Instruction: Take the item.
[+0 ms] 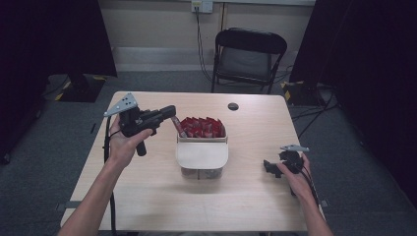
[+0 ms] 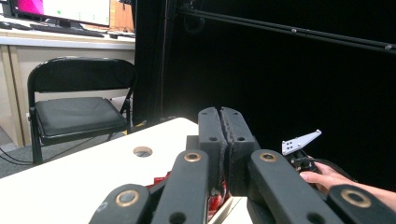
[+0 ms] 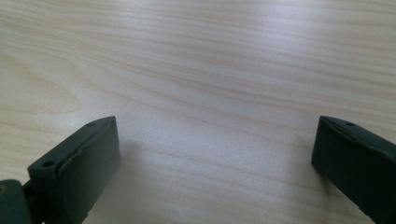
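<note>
As seen from the high view, one pale wooden table (image 1: 147,196) carries one clear plastic box (image 1: 202,146) near its middle, packed with small red packets (image 1: 201,127) too crowded to count, with one pale curved lid or flap (image 1: 202,154) across its near half. One dark round hole (image 1: 233,106) sits in the tabletop toward the far edge. One black folding chair (image 1: 248,56) stands on the grey carpet beyond the table. Two black hand-held grippers are present. The left gripper (image 1: 172,110), held raised in the person's left hand (image 1: 123,145), points toward the box's left far corner, tips just above the packets. The right gripper (image 1: 268,167), in the right hand (image 1: 295,174), lies low at the table's right side, well apart from the box.

Left gripper view: one left gripper (image 2: 220,116), its two jaws pressed together with no gap between the pads and nothing seen clamped at the tips. Red packets (image 2: 161,179) lie just below. One chair (image 2: 79,107), one table hole (image 2: 142,151), and the other hand (image 2: 327,179) with its grey plate (image 2: 301,142) appear farther off.

Right gripper view: one right gripper (image 3: 215,149), jaws spread wide, holding nothing, over bare wood grain (image 3: 210,70); whether the tips touch the surface cannot be told.
</note>
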`<state>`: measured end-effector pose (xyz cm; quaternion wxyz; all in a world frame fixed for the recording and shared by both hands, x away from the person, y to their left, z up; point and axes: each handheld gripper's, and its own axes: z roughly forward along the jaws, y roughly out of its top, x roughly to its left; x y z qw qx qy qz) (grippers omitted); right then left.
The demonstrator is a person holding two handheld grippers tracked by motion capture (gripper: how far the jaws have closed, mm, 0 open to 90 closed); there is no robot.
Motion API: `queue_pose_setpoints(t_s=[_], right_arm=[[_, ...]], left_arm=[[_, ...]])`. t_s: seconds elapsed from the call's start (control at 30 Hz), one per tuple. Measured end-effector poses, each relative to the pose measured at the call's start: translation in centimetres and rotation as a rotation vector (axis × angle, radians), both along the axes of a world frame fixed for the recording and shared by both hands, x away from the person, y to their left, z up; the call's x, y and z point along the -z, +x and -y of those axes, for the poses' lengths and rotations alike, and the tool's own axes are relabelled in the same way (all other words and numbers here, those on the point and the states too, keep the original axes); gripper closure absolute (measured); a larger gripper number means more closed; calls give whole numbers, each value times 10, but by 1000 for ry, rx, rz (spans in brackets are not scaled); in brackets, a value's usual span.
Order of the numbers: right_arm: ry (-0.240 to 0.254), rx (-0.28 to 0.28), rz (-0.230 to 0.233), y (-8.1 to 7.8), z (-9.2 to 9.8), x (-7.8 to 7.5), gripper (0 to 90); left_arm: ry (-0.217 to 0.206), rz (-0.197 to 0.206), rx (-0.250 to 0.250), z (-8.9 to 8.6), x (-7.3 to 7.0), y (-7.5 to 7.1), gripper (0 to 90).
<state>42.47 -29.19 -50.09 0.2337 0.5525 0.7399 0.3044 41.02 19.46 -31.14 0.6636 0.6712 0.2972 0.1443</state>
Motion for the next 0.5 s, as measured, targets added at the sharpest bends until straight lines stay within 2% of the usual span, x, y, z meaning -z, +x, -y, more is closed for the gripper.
queue_pose_setpoints(t_s=[0.1, 0.5], right_arm=[[0, -1, 1, 0, 0, 0, 5], [0, -1, 0, 0, 0, 0, 5]], left_arm=[[-11, 14, 6, -2, -2, -1, 879], [-24, 12, -17, -17, -7, 1, 880]])
